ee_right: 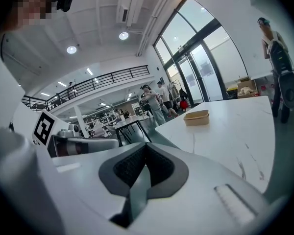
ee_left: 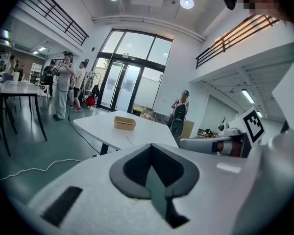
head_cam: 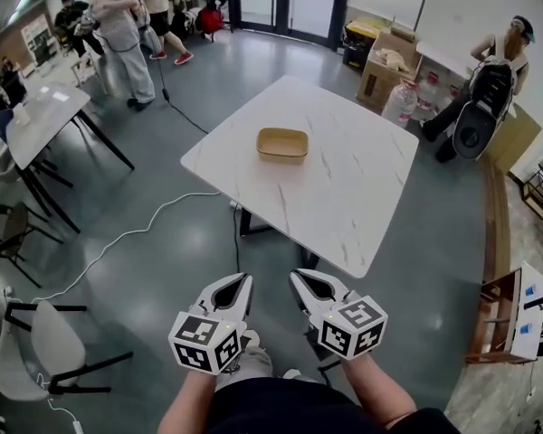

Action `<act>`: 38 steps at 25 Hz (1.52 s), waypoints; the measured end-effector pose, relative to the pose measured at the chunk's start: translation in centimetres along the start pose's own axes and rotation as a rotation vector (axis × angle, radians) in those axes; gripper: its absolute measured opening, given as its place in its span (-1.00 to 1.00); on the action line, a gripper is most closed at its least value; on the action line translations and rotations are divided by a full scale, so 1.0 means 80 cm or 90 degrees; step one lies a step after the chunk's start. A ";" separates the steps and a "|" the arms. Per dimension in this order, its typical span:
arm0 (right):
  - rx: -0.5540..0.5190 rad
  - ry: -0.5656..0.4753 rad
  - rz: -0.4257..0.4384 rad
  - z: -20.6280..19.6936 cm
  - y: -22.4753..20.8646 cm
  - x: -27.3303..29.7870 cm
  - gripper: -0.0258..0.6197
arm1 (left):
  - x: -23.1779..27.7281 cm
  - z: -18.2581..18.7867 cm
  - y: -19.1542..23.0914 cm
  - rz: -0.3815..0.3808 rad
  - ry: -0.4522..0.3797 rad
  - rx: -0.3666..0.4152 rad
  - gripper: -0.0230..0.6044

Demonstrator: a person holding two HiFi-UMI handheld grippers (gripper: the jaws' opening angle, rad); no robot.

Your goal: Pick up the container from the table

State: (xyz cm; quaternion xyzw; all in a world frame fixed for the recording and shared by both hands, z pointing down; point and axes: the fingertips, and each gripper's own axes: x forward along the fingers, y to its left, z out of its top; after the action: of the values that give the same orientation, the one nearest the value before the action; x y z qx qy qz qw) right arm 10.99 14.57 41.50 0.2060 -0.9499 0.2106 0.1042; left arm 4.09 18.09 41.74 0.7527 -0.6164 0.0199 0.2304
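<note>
A shallow tan container point(head_cam: 282, 143) sits alone on a white marble-look table point(head_cam: 353, 197), toward its far left side. Both grippers hang over the floor, short of the table's near corner and well apart from the container. My left gripper point(head_cam: 242, 281) and my right gripper point(head_cam: 297, 277) are side by side, jaws together with nothing between them. In the left gripper view the container point(ee_left: 124, 123) lies far ahead beyond the closed jaws point(ee_left: 151, 147). The right gripper view shows the container point(ee_right: 196, 117) ahead and to the right of its closed jaws point(ee_right: 146, 146).
Several people stand at the back left point(head_cam: 118, 25), and one with a backpack point(head_cam: 493, 84) crouches near cardboard boxes point(head_cam: 385, 66). Another table point(head_cam: 45, 116) and chairs point(head_cam: 45, 351) stand at the left. A white cable point(head_cam: 118, 238) crosses the floor. A wooden shelf point(head_cam: 511, 319) is on the right.
</note>
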 end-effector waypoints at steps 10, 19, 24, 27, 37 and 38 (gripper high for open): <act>-0.011 0.009 -0.029 0.031 -0.010 0.088 -0.92 | 0.021 0.036 0.081 -0.022 0.015 0.004 -0.94; -0.025 0.014 -0.060 0.050 -0.017 0.145 -0.92 | 0.029 0.054 0.131 -0.051 0.029 0.023 -0.94; -0.026 0.025 -0.069 0.058 -0.029 0.158 -0.92 | 0.040 0.053 0.142 -0.057 0.040 0.013 -0.94; -0.031 0.022 -0.065 0.069 -0.041 0.169 -0.92 | 0.054 0.058 0.146 -0.060 0.044 0.014 -0.94; -0.039 0.030 -0.049 0.110 -0.110 0.227 -0.92 | 0.137 0.099 0.179 -0.052 0.049 0.019 -0.94; -0.038 0.032 -0.045 0.114 -0.117 0.231 -0.92 | 0.148 0.104 0.181 -0.051 0.051 0.019 -0.94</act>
State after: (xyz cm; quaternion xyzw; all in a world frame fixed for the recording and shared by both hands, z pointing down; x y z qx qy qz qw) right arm -2.45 -3.57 42.00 0.2308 -0.9450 0.1832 0.1419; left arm -8.74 2.20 42.73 0.7789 -0.5754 0.0502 0.2442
